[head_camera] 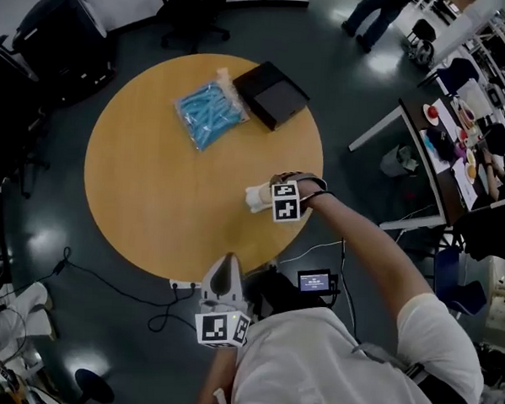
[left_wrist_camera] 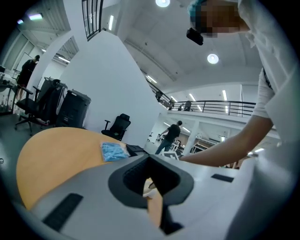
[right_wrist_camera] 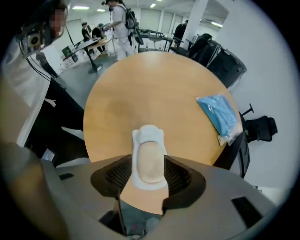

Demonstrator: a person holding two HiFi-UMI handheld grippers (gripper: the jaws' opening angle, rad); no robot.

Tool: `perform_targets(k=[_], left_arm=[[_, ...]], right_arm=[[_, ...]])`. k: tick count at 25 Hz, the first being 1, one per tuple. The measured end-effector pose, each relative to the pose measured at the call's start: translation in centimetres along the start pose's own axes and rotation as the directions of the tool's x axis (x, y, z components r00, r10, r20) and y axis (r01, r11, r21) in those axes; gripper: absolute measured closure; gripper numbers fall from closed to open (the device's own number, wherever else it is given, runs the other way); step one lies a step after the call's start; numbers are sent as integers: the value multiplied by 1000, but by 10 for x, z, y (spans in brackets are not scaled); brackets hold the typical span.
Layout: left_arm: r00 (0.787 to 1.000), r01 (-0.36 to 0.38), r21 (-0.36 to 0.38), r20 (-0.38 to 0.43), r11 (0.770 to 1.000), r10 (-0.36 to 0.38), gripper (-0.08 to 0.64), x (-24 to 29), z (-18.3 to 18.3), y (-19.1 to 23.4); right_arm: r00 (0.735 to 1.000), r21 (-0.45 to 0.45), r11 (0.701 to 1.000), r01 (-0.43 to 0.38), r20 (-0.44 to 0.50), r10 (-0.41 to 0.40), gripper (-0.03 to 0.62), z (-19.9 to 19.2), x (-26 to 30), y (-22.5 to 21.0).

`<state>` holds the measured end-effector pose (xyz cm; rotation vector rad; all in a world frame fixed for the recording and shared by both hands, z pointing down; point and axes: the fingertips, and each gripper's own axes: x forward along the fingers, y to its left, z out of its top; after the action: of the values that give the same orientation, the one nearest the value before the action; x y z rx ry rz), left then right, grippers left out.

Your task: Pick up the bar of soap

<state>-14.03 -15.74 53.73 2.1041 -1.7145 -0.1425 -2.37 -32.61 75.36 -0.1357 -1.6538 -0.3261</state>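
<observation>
Your right gripper [right_wrist_camera: 150, 177] has its jaws apart around the bar of soap [right_wrist_camera: 149, 159], seemingly not yet pressing it. The soap lies on the table [right_wrist_camera: 140, 93]; closing and lifting remain.

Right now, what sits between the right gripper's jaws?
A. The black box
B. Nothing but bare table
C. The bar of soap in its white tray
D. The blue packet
C: in the right gripper view, the bar of soap in its white tray lies on the table between the open jaws of the right gripper.
</observation>
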Motion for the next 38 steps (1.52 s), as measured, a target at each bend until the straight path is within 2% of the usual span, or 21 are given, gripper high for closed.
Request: perform_targets(k=[3, 9, 14, 17, 20, 23, 27, 30, 33, 34, 35, 36, 37, 38], left_arm=[[1000, -25, -10, -4, 1000, 25, 555, 1, -1, 6], [997, -73, -36, -6, 997, 73, 555, -1, -4, 18], [994, -105, -37, 1, 994, 105, 555, -7, -1, 23], [993, -117, -50, 4, 992, 117, 555, -9, -5, 29], [993, -120, -65, 8, 991, 121, 555, -7, -6, 30], [994, -113, -67, 6, 991, 113, 555, -6, -2, 25], [995, -97, -61, 9, 993, 97, 555, -3, -4, 22], [997, -81, -51, 8, 995, 81, 555, -2, -4, 16], [998, -68, -39, 8, 997, 68, 555, 0, -3, 11], [998, -69, -40, 8, 997, 70, 555, 0, -1, 9], [997, -70, -40, 9, 997, 71, 555, 0, 2, 8], [998, -68, -35, 9, 997, 69, 555, 0, 4, 7], [998, -65, -28, 10, 997, 66, 555, 1, 7, 5], [998, -63, -20, 11, 998, 63, 555, 2, 9, 4]], right_arm=[[991, -61, 995, -78, -112, 71, 351, -10, 21, -11], [949, -123, 964, -236, -241, 201, 331, -13, 50, -3], [910, -191, 936, -297, -352, 217, 308, -18, 57, -4], [908, -215, 933, -289, -369, 196, 314, -17, 60, -2], [924, -219, 941, -258, -339, 175, 327, -16, 58, -2], [950, -226, 956, -188, -290, 118, 328, -15, 53, -5], [976, -181, 976, -119, -200, 82, 330, -9, 40, -6], [995, -112, 992, -50, -88, 40, 330, -1, 21, -7], [995, 47, 998, 34, 91, -38, 330, 5, -12, -8], [983, 127, 991, 52, 170, -73, 330, 7, -28, -6], [958, 215, 975, 59, 261, -116, 330, 10, -49, -3], [917, 303, 951, 61, 360, -173, 330, 14, -73, 1], [852, 386, 921, 57, 461, -246, 330, 18, -101, 5], [763, 464, 885, 43, 557, -329, 330, 21, -131, 10]])
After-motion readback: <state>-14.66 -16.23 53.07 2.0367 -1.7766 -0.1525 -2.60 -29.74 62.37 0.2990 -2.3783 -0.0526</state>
